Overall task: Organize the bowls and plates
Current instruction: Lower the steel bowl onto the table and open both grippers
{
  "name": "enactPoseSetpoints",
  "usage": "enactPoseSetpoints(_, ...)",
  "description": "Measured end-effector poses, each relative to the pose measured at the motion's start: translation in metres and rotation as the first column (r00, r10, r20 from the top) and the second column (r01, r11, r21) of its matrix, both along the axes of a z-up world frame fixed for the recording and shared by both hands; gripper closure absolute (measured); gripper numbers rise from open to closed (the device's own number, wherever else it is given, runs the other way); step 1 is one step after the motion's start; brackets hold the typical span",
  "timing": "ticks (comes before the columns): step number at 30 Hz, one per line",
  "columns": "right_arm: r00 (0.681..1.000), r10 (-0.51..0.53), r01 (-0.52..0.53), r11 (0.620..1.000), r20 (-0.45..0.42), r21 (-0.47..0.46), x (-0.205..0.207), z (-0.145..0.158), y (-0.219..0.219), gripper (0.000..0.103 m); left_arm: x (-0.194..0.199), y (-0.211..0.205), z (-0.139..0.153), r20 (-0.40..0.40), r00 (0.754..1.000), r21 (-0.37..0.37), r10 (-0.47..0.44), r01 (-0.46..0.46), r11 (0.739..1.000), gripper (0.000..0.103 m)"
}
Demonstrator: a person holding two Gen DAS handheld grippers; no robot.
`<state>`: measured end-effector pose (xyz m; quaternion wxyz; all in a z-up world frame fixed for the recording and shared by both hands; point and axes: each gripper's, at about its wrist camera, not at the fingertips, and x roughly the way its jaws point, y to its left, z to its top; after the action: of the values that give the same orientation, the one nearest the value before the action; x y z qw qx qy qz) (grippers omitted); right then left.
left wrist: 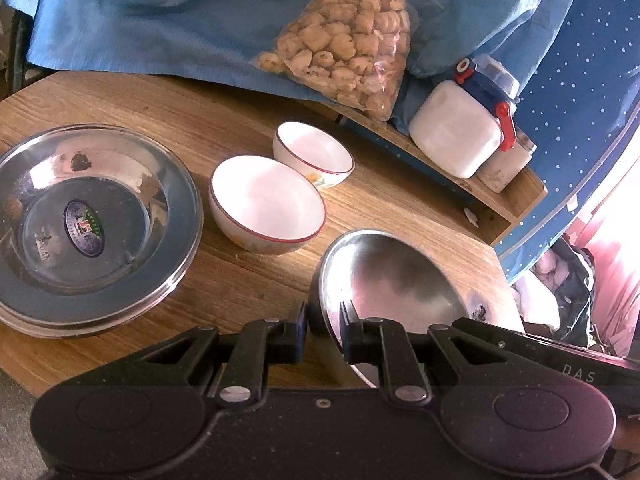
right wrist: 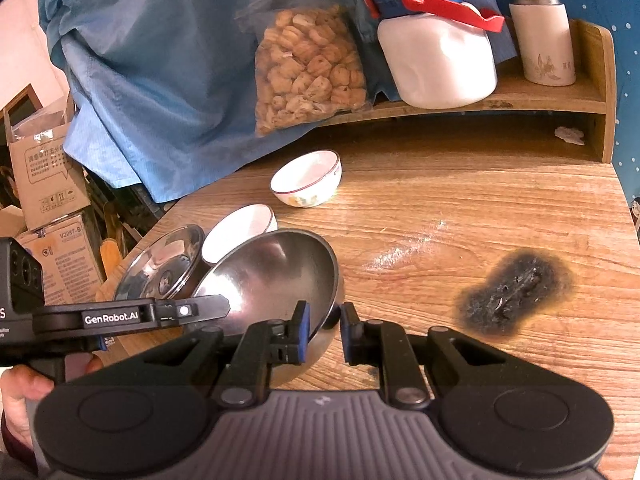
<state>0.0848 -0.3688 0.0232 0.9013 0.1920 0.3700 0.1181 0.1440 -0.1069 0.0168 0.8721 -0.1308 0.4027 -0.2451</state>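
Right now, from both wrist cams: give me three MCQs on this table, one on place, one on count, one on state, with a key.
1. Where is the snack bag?
A. leaning on the blue cloth beside the white jug
B. inside a steel dish
C. on the floor

2. How many white red-rimmed bowls are on the table?
A. one
B. two
C. four

3. What holds the steel bowl?
A. nothing, it lies flat on its own
B. only the left gripper
C. both grippers on its rim

Key:
1 A, the bag stands against the cloth, left of the jug.
2 B, a near bowl and a far bowl show in the left view.
3 C, the left gripper and the right gripper each straddle the rim, and the bowl sits tilted.
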Motion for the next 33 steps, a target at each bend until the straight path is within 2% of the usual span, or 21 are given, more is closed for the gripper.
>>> enactPoseSetpoints(2,1.000,-0.001,0.001,1.000,0.001,0.002,0.000,0.000,0.000,0.085,0.000,0.000,0.002,0.008,1.000,0.011,0.011,-0.011,1.000,0.082)
enactPoseSetpoints(5,1.000,-0.003,0.003,1.000,0.009,-0.008,-0.001,0.000,0.001,0.081,-0.001,0.002,0.005,0.022,0.999,0.019,0.024,-0.025,1.000,0.065)
enactPoseSetpoints(7,1.000,-0.008,0.009,1.000,0.018,-0.027,-0.001,0.001,0.002,0.079,-0.003,0.004,0.009,0.034,0.999,0.018,0.033,-0.034,0.999,0.046)
enactPoseSetpoints(9,1.000,-0.014,0.015,0.999,0.025,-0.030,-0.002,0.002,0.001,0.077,-0.004,0.007,0.013,0.048,0.998,0.011,0.039,-0.040,0.999,0.035)
enactPoseSetpoints(11,0.999,-0.020,0.021,1.000,0.032,-0.021,-0.002,0.002,-0.001,0.068,-0.007,0.009,0.019,0.071,0.997,0.014,0.027,-0.028,1.000,0.026)
enactPoseSetpoints(13,0.999,-0.031,0.031,0.999,0.036,-0.013,-0.001,0.002,-0.003,0.046,-0.008,0.009,0.026,0.108,0.994,0.031,0.002,-0.006,0.999,0.010)
enactPoseSetpoints(15,0.999,-0.036,0.037,0.999,0.039,-0.009,0.000,0.003,-0.005,0.031,-0.010,0.011,0.035,0.167,0.986,0.050,-0.012,0.004,0.999,0.002)
enactPoseSetpoints(17,0.998,-0.040,0.041,0.999,0.046,-0.010,0.001,0.003,-0.005,0.023,-0.011,0.014,0.044,0.238,0.971,0.079,-0.003,-0.016,0.997,0.001)
enactPoseSetpoints(18,0.998,-0.040,0.041,0.999,0.050,-0.014,0.002,0.004,-0.005,0.016,-0.009,0.015,0.048,0.262,0.965,0.101,0.002,-0.029,0.994,0.001)
enactPoseSetpoints(19,0.998,-0.040,0.041,0.999,0.053,-0.017,0.002,0.004,-0.005,0.010,-0.007,0.016,0.051,0.275,0.961,0.117,0.007,-0.041,0.992,0.001)
enactPoseSetpoints(22,0.997,-0.044,0.046,0.999,0.059,-0.020,0.005,0.005,-0.005,0.003,0.005,0.021,0.055,0.286,0.958,0.155,0.017,-0.063,0.986,0.001)
enactPoseSetpoints(28,0.998,-0.047,0.049,0.998,0.043,-0.034,0.014,0.002,-0.006,0.000,0.035,0.023,0.058,0.287,0.955,0.297,-0.073,-0.016,0.955,0.001)
enactPoseSetpoints(31,0.998,-0.044,0.046,0.998,0.034,-0.041,0.020,0.000,-0.006,0.000,0.055,0.019,0.054,0.227,0.964,0.361,-0.138,0.049,0.931,0.001)
enactPoseSetpoints(33,0.999,-0.041,0.042,0.998,0.031,-0.045,0.023,-0.001,-0.005,0.000,0.068,0.017,0.053,0.187,0.966,0.371,-0.180,0.100,0.923,0.001)
